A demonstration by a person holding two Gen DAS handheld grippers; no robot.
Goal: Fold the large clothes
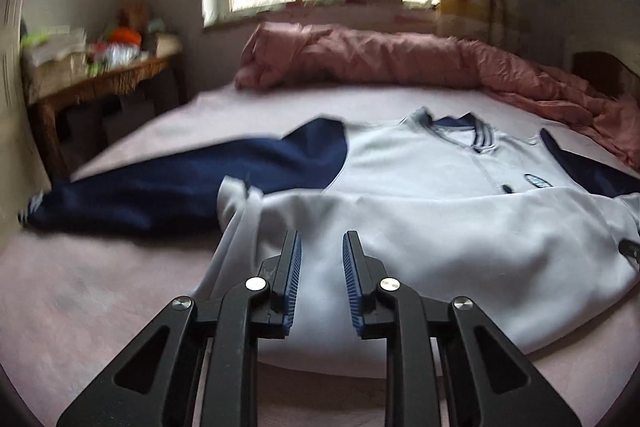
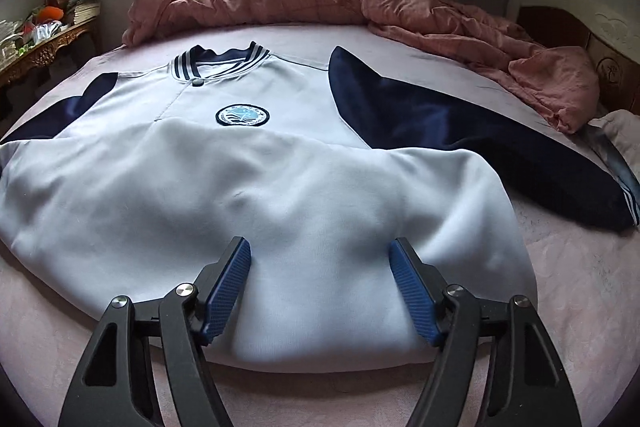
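Left gripper (image 1: 321, 247) hovers narrowly parted, empty, over the jacket (image 1: 420, 227) on the bed (image 1: 100, 287); hem folded up, sleeve (image 1: 180, 183) still spread. Right gripper (image 2: 320, 255) gapes wide, empty; other sleeve (image 2: 460, 139) unfolded too.

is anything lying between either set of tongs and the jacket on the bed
Nothing visible. The left tongs and the right tongs both sit right over the folded-up grey part of the jacket, with only its own cloth in front of them. The pink quilt lies bunched well behind it.
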